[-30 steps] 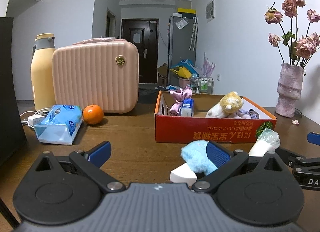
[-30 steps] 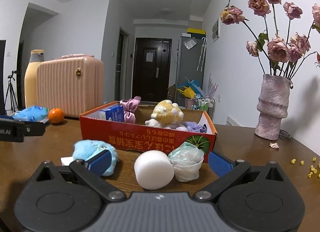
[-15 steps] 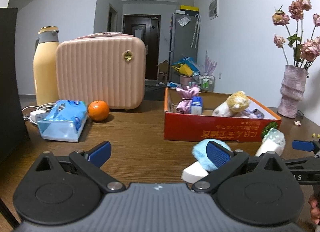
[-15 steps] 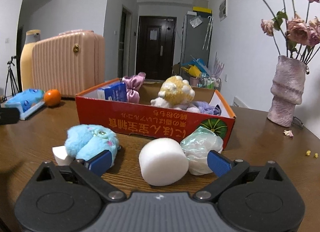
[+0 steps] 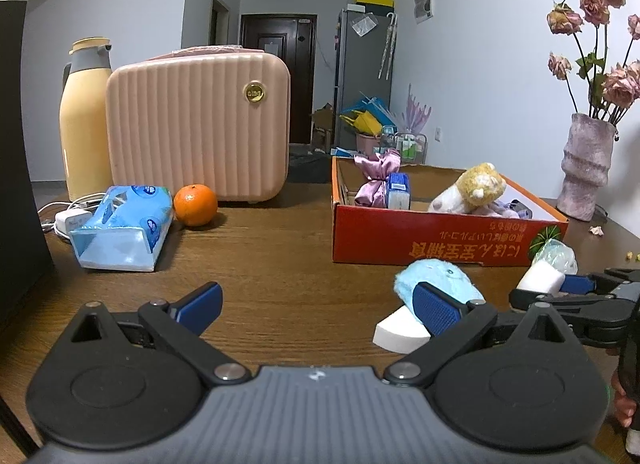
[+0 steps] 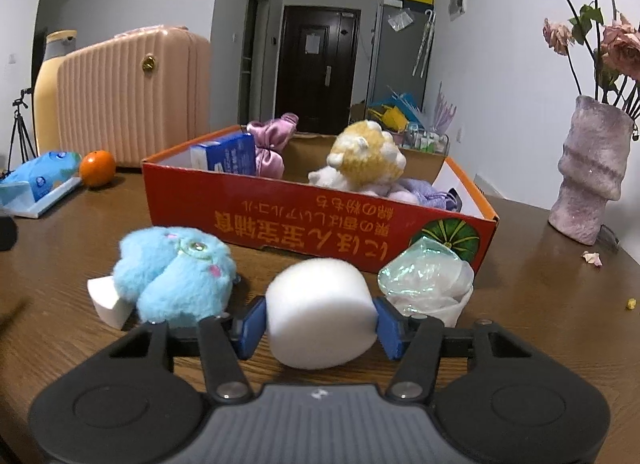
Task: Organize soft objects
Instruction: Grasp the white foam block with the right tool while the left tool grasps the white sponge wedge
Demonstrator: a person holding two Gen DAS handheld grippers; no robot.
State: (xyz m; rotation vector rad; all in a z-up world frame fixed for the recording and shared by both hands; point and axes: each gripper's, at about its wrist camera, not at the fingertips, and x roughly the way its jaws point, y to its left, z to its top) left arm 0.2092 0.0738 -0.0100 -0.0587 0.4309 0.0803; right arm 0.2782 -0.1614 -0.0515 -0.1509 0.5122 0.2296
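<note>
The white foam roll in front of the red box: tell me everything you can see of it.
The white foam roll is a short, thick cylinder, matte and spongy-looking, unmarked. It lies on its side on the wooden table, a flat end towards the right wrist camera. The right claw is closing on it, a blue pad against each side. A crinkled plastic bundle sits close on its right; contact is unclear.

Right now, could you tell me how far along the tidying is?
Done: the yellow plush, pink bow and others sit in the box. In hand: the right claw is closing around the foam roll. Left: blue plush, wrapped bundle, white wedge.
</note>
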